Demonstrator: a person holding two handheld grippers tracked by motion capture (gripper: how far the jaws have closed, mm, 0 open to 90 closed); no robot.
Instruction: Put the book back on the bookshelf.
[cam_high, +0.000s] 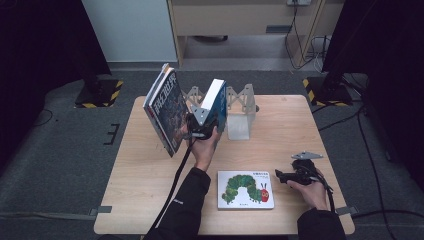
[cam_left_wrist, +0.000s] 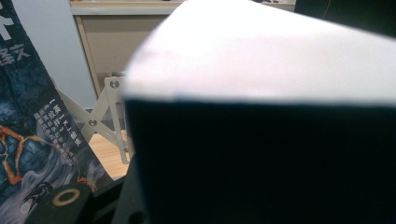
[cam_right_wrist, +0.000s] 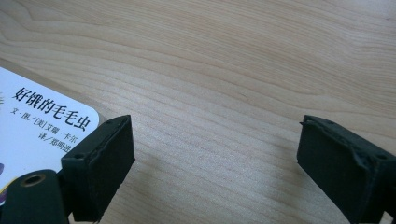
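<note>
**Thick book held upright at far centre**

Thick dark-covered book (cam_high: 216, 102), white page edge up, tilted, clamped in the jaws of the left gripper (cam_high: 200, 125) above the surface (cam_high: 140, 170), just left of the pale bookstand (cam_high: 239, 112). Left of it, a blue-covered book (cam_high: 165, 110) leans. Near right: caterpillar picture book (cam_high: 245, 189) lying flat. Right gripper (cam_high: 282, 176) rests beside it, jaws wide, holding nothing.

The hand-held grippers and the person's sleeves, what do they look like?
Both hand-held grippers are black: the left hand-held gripper and right hand-held gripper each carry a grey three-cornered plate and trail a black cable. The right's blocky black pads look worn. Both sleeves are black.
</note>
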